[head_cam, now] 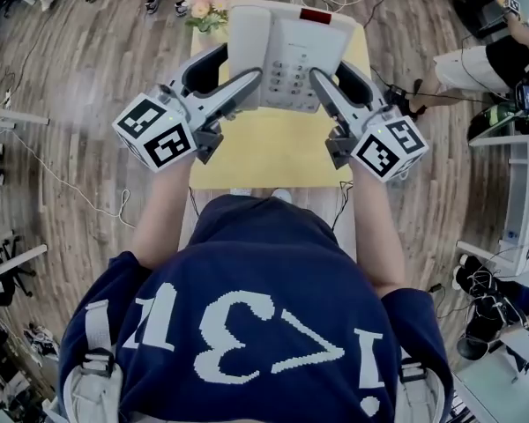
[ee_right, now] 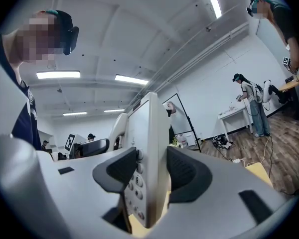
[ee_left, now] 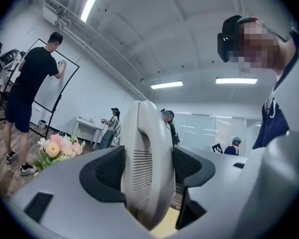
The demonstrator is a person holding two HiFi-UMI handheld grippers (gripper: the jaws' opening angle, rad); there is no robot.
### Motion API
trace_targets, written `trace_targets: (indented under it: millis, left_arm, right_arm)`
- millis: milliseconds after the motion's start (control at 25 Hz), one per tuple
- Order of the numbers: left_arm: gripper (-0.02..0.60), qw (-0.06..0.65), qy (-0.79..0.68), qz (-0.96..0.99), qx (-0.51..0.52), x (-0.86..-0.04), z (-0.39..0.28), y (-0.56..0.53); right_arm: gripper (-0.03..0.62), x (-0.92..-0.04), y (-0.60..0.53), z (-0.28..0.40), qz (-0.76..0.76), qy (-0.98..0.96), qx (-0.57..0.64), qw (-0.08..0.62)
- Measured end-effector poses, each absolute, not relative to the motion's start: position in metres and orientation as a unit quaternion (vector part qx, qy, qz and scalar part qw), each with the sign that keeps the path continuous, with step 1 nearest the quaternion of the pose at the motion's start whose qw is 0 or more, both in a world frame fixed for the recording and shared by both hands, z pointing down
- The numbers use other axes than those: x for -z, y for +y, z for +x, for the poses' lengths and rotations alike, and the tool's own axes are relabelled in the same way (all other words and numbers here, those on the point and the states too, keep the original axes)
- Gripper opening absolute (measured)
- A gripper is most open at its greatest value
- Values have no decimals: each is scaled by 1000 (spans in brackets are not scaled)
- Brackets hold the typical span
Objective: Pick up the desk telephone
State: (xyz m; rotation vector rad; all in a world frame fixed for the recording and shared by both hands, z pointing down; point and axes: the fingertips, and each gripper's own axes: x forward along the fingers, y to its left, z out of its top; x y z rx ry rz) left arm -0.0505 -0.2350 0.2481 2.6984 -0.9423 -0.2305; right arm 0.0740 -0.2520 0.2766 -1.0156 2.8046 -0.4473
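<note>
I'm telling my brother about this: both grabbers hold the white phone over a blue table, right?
No. The table is yellow, not blue; the head view shows it. The left gripper and right gripper do hold the white phone over it.

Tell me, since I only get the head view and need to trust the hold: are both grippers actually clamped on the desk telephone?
Observer: The left gripper view shows the left gripper with both pads pressed on the desk telephone, on its rounded, slotted edge.
Operator: And the right one?
Observer: The right gripper is clamped as well. In its own view the pads squeeze the phone's thin keypad edge, with the keys facing one pad.
</note>
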Motion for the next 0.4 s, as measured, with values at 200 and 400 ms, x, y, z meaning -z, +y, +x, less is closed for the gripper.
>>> trace_targets:
  millis: [200, 400]
  left_arm:
    - [308, 132, -325, 933, 78, -249, -52, -238]
    - [308, 138, -326, 932, 75, -260, -61, -242]
  right_arm:
    - [206, -279, -255, 73, -336, 928, 151, 63]
    - [206, -288, -259, 63, -337, 928, 151, 60]
